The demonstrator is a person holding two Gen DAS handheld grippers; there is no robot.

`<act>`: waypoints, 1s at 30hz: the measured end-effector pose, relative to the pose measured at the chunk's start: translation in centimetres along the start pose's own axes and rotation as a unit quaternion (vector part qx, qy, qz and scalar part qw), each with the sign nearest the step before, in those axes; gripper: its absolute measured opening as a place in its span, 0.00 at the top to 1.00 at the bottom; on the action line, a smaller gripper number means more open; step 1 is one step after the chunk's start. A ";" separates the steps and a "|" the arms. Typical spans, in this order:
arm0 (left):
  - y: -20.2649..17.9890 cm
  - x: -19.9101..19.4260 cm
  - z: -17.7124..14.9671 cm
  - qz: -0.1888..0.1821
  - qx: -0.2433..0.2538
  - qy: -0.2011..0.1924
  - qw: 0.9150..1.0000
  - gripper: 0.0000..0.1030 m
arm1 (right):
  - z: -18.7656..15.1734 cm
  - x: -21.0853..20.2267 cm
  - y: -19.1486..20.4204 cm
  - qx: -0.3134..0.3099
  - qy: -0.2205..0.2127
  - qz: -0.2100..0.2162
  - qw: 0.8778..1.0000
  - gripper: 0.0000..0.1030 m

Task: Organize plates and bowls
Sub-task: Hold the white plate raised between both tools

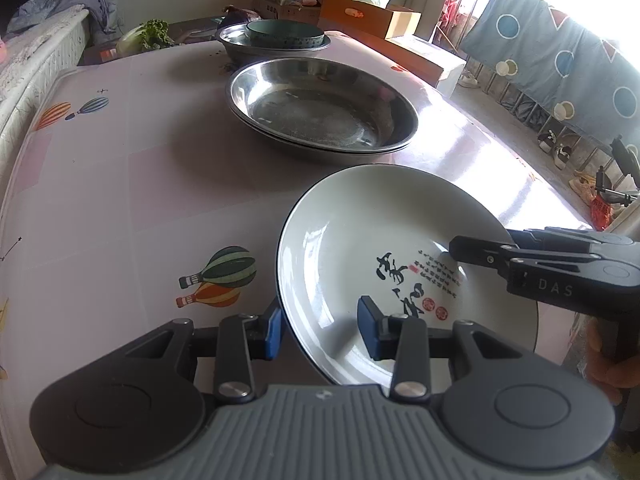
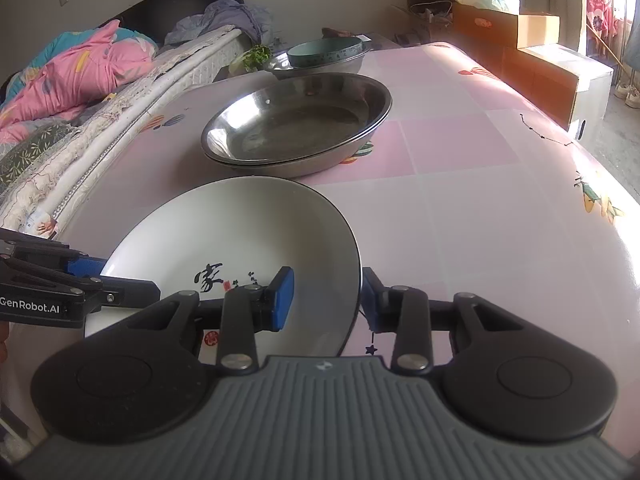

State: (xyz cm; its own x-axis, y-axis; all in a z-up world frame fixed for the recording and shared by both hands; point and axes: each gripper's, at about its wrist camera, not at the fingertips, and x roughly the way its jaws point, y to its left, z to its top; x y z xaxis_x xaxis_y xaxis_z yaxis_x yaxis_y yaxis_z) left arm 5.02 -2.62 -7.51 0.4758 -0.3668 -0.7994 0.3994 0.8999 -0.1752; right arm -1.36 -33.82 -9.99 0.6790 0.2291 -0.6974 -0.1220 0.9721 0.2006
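While both grippers meet at one dish, the scene reads:
White plate (image 1: 360, 240): near table edge, tilted, calligraphy inside.
Left gripper (image 1: 320, 330): pads apart, straddling the plate's left rim.
Right gripper (image 2: 326, 300): pads apart, straddling its right rim.
Steel plates (image 2: 296, 120): stacked, just beyond.
Teal bowl (image 1: 285, 34): inside a steel basin (image 1: 240, 46), far end.
Table (image 1: 120, 180): pink balloon-print cloth.

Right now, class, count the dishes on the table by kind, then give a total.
White ceramic plate, straddled by the open left gripper and right gripper: 1
Stacked steel plates: 2
Steel bowl: 1
Teal bowl inside it: 1
Total: 5
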 end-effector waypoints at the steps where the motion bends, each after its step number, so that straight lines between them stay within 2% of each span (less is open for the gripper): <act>1: 0.0 0.1 0.1 0.001 0.000 0.000 1.000 0.62 | 0.0 0.0 0.0 0.000 0.000 0.000 1.000 0.66; 7: -0.4 0.3 0.3 0.005 0.003 -0.002 1.000 0.56 | -0.2 -0.2 0.5 -0.005 0.001 -0.002 1.000 0.64; 30: -0.5 0.3 0.4 0.009 -0.007 -0.001 1.000 0.54 | -0.2 -0.1 0.3 -0.004 0.000 0.000 1.000 0.64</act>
State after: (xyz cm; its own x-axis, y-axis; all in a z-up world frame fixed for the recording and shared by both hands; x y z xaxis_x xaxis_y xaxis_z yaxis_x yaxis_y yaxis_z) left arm 5.25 -3.26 -7.40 0.4841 -0.3511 -0.8015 0.3800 0.9095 -0.1689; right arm -1.62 -33.53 -9.98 0.6798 0.2281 -0.6970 -0.1271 0.9727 0.1943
